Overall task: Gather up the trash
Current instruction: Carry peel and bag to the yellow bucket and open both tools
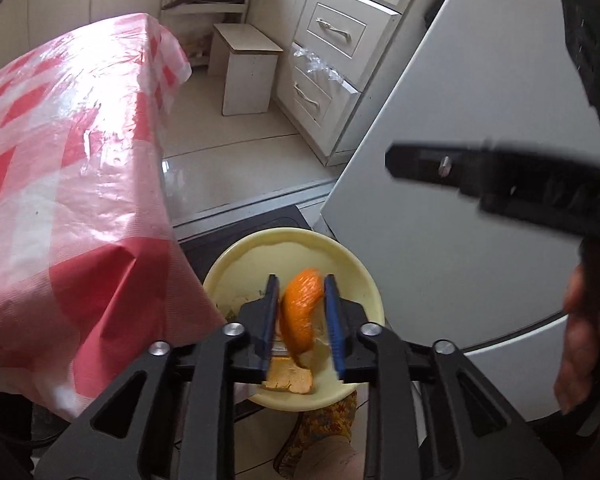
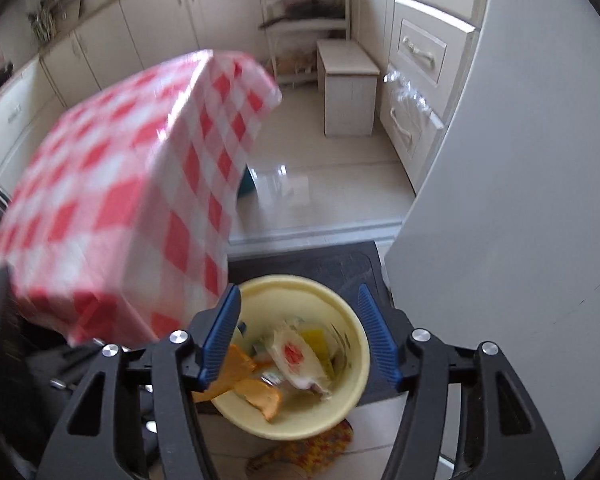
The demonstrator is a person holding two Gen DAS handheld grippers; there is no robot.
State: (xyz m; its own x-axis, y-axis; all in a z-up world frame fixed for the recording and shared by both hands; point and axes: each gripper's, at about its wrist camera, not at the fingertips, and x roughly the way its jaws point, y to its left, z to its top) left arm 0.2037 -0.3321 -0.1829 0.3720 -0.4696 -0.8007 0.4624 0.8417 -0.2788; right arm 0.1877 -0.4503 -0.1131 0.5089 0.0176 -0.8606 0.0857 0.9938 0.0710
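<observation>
On the left stands a table draped in a red-and-white checked tablecloth (image 1: 72, 152), its near corner hanging just beside a pale yellow bowl (image 1: 352, 268) that sits low over a dark floor mat (image 2: 320, 260). The left gripper (image 1: 300, 312) hovers over the bowl with its blue-padded jaws drawn in on either side of a piece of orange peel (image 1: 300, 312); motion blur hides whether the pads actually press it. More peel (image 1: 290, 380) lies in the bowl below. In the right wrist view the right gripper (image 2: 298, 336) hangs over the same bowl, jaws spread wide with nothing between them. Inside lie orange peel pieces (image 2: 260, 396) and a white wrapper with a red patch (image 2: 296, 356). Far behind stands a small white stool (image 2: 348, 88), then a drawer cabinet (image 2: 420, 64), and on the right a white appliance side (image 2: 520, 200).
</observation>
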